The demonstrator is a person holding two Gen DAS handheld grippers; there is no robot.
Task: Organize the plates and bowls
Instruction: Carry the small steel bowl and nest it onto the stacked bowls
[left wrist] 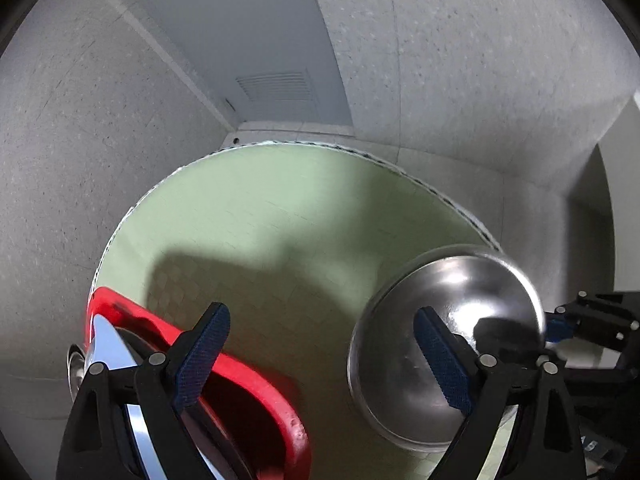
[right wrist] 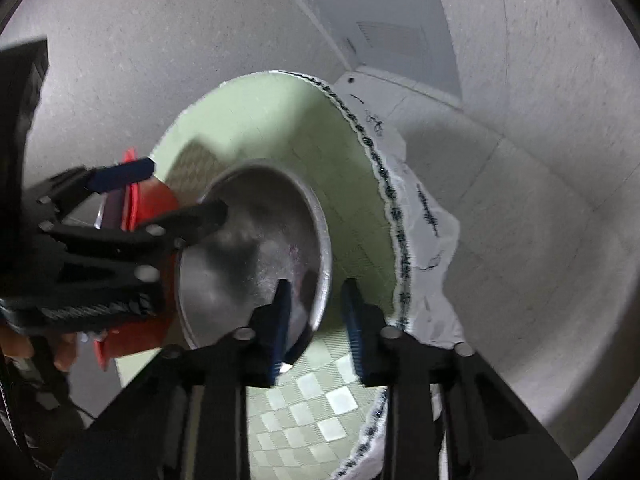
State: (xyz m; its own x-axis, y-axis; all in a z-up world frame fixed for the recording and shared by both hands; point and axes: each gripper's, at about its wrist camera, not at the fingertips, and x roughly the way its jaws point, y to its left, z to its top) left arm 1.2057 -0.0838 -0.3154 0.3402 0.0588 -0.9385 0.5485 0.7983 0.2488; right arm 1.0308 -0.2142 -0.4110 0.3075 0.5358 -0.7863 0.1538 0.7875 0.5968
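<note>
A steel bowl (left wrist: 444, 344) (right wrist: 256, 256) is tipped up over the green checked tablecloth (left wrist: 280, 216). My right gripper (right wrist: 316, 320) has its jaws on either side of the bowl's rim and holds it; it shows at the right edge of the left wrist view (left wrist: 560, 326). My left gripper (left wrist: 320, 356) is open wide, one finger over a red rack (left wrist: 256, 392), the other in front of the bowl. In the right wrist view my left gripper (right wrist: 176, 188) reaches the bowl's far rim. A steel plate (left wrist: 116, 364) stands in the rack.
The round table's cloth has a white embroidered edge (right wrist: 400, 248) hanging at the right. Grey speckled floor (left wrist: 460, 60) surrounds the table. A second steel dish (left wrist: 76, 368) peeks out left of the rack.
</note>
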